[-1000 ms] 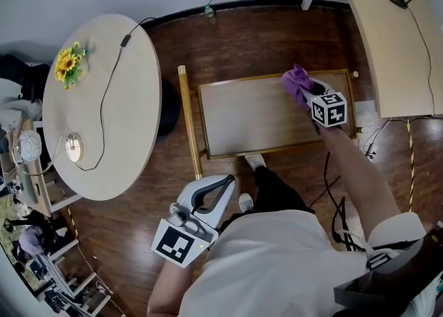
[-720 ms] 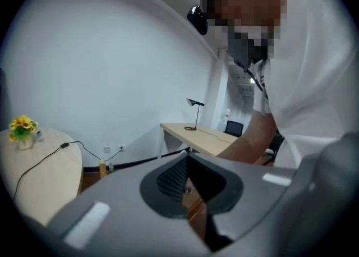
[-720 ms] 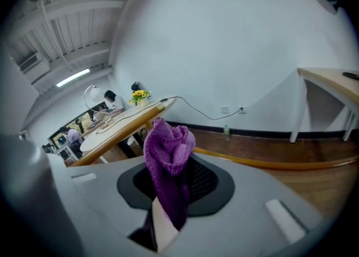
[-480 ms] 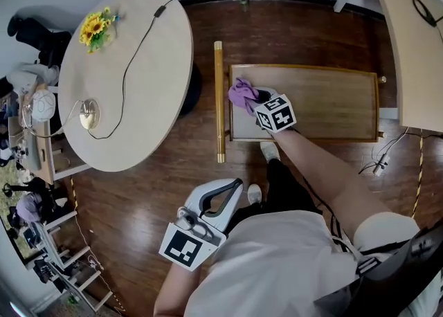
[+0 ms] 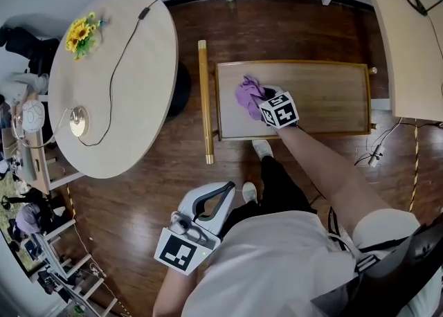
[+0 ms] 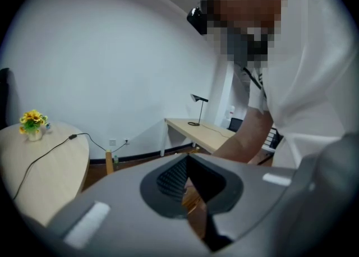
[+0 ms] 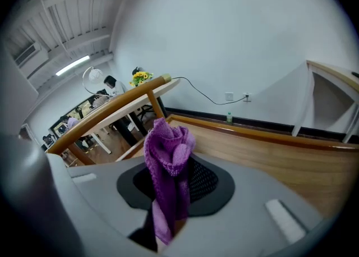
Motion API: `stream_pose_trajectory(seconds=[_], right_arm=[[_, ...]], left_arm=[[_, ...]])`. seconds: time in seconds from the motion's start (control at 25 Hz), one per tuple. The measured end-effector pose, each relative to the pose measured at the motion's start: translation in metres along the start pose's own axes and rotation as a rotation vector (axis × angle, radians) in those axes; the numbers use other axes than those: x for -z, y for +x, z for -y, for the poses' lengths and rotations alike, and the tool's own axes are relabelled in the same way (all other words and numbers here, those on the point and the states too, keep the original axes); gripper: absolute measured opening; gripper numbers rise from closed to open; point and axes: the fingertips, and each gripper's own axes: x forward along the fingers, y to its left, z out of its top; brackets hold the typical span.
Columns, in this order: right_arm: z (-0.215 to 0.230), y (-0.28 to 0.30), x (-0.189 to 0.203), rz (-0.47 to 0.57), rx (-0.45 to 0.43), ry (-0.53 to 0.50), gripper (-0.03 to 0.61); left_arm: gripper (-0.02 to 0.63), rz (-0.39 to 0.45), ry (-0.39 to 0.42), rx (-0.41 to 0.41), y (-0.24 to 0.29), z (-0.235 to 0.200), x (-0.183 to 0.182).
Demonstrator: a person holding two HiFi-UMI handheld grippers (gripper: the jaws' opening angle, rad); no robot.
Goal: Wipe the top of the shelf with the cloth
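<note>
The right tongs (image 5: 259, 102) are clamped tight on the purple cloth (image 5: 247, 92). The cloth bunches out past their tips and presses on the shelf (image 5: 325, 101) beneath them. The left tongs (image 5: 223, 191) are closed on nothing, held back by the person's waist, well apart from the shelf. A second ago the right tongs were at the shelf's far right corner; they have since swept across to its left end. The shelf's long side runs crosswise to the right tongs.
</note>
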Motion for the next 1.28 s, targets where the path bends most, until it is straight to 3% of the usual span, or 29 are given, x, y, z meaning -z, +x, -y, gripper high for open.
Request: stream_pose_trajectory(seconds=[0.68,1.04,1.28], right_arm=[[0.218,-0.173,0.083,-0.04,0.394,0.1,0.089],[0.322,-0.276,0.131,-0.13,0.616,0.139,0.089],[0.354,-0.309,0.141,-0.202,0.703,0.101,0.089]], left_arm=[[0.021,-0.025,0.089,0.229,0.072,0.033,-0.026],[0.021,-0.05,0.098,0.256,0.081,0.037,-0.026],[0.021,-0.048,0.1,0.256,0.079,0.04,-0.025]])
